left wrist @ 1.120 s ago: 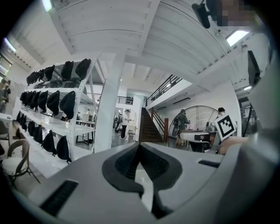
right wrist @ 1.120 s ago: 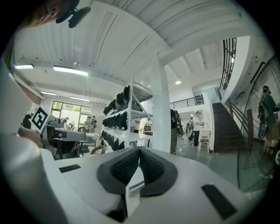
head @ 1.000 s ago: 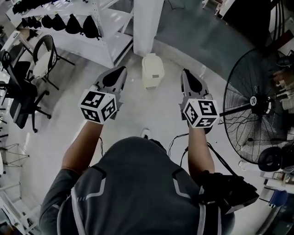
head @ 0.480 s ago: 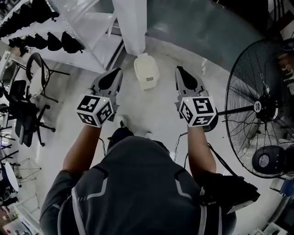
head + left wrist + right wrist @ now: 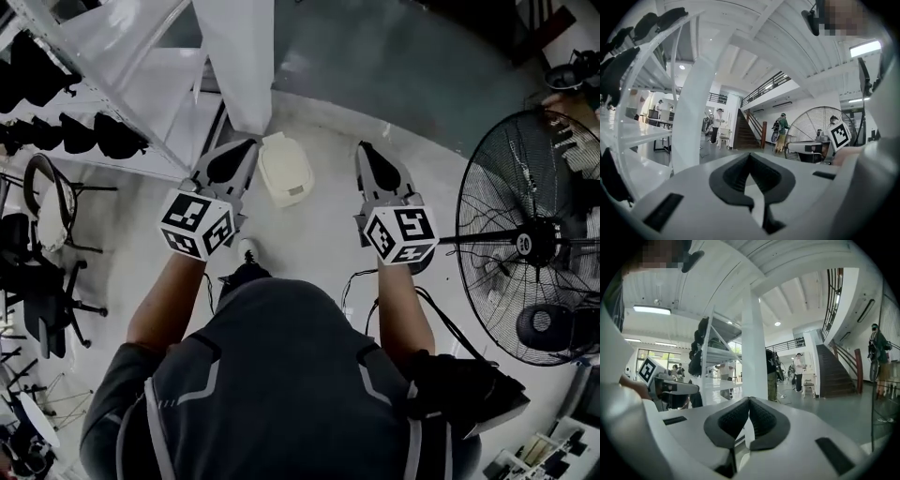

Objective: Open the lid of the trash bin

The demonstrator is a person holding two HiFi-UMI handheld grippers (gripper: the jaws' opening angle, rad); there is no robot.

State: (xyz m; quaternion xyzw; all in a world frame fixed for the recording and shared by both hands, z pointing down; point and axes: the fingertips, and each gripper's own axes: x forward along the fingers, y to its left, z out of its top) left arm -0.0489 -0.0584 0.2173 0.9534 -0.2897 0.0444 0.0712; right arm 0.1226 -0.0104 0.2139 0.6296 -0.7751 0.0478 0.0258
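A cream trash bin [image 5: 286,170] is seen on the pale floor [image 5: 309,239], just in front of the foot of a white pillar [image 5: 240,58], with its lid [image 5: 283,161] lying down flat on it. In the head view the bin is framed between the two grippers, which are held out in front of the person, one to each side of it. The left gripper [image 5: 247,143] is pointed towards the bin's left side and the right gripper [image 5: 363,148] towards its right; neither is seen touching it. In the left gripper view the dark pads [image 5: 733,176] are brought together at their tips, with nothing held between them, and only the pillar and a distant staircase [image 5: 747,133] are seen past them. The right gripper's pads [image 5: 731,420] are likewise closed tip to tip (nothing is caught there either). A large standing fan [image 5: 525,239] is placed to the right, and a white rack [image 5: 141,56] hung with dark objects, too small to be identified, is seen to the left, beside an office chair [image 5: 42,202].
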